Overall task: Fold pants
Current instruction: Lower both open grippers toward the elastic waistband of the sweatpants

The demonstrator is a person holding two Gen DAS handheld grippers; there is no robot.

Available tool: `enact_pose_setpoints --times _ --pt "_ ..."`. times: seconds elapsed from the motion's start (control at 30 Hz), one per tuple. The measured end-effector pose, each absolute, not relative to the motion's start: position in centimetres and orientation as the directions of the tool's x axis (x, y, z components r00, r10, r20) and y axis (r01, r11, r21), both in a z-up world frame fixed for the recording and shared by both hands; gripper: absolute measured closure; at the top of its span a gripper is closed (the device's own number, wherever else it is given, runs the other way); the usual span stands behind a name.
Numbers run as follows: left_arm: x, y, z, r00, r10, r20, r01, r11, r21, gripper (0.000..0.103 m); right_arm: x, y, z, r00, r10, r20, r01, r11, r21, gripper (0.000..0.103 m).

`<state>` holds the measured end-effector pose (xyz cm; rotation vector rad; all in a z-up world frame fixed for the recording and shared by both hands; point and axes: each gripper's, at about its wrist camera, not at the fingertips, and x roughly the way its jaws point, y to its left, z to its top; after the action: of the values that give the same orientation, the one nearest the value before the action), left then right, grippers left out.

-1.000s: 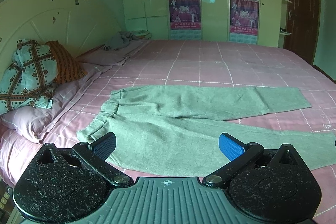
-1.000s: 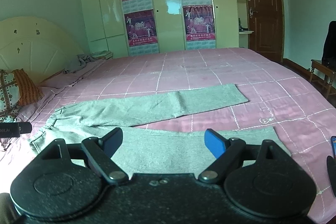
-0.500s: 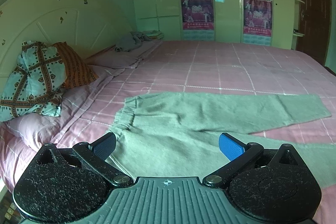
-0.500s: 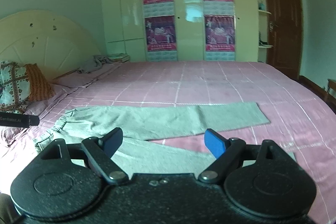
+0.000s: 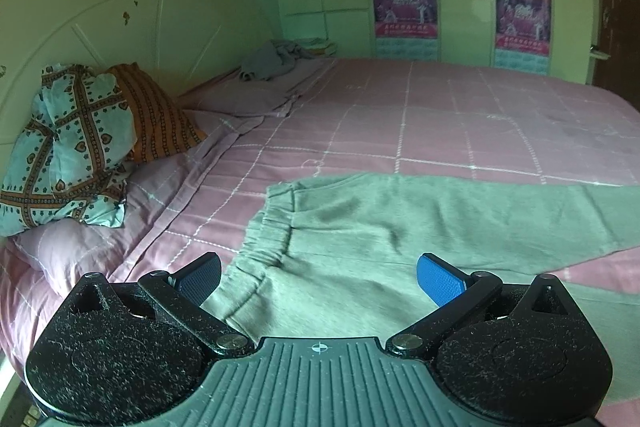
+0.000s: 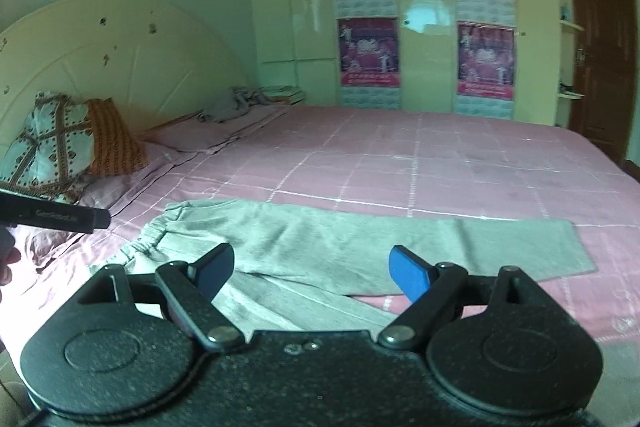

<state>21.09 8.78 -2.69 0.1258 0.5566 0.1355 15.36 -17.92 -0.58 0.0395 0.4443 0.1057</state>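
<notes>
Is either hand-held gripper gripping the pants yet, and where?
Nothing is held. The left hand-held gripper and right hand-held gripper both stand open above the grey pants, which lie flat on the bed.

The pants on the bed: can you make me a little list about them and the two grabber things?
pants: grey, lying flat on the pink bed, legs spread apart
waistband: elastic, at the pillow end
left hand-held gripper: open, over the waistband end, holding nothing
right hand-held gripper: open, above the legs, holding nothing
folding: not started
pillows: stacked by the headboard
</notes>
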Motion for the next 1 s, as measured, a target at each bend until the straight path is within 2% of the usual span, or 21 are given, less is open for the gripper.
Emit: enact_pose_setpoints --times 0.33,0.53,1.0 --pt "30.0 12.2 -7.1 0.736 0.234 -0.635 -0.114 0.968 0.224 0.000 23.5 -16.0 -2.3 0.849 0.181 -0.497 -0.181 0.982 0.050 0.018" --pt "34.9 14.4 -9.8 0.701 0.247 -0.669 -0.140 0.967 0.210 0.000 28.8 -15.2 -4.0 0.822 0.210 -0.528 -0.245 0.969 0.004 0.020" --pt "47.2 17.9 -16.2 0.611 0.228 -0.758 -0.148 0.974 0.173 0.000 42.6 -14.4 -9.8 0.704 0.279 -0.653 -0.340 0.940 0.036 0.019"
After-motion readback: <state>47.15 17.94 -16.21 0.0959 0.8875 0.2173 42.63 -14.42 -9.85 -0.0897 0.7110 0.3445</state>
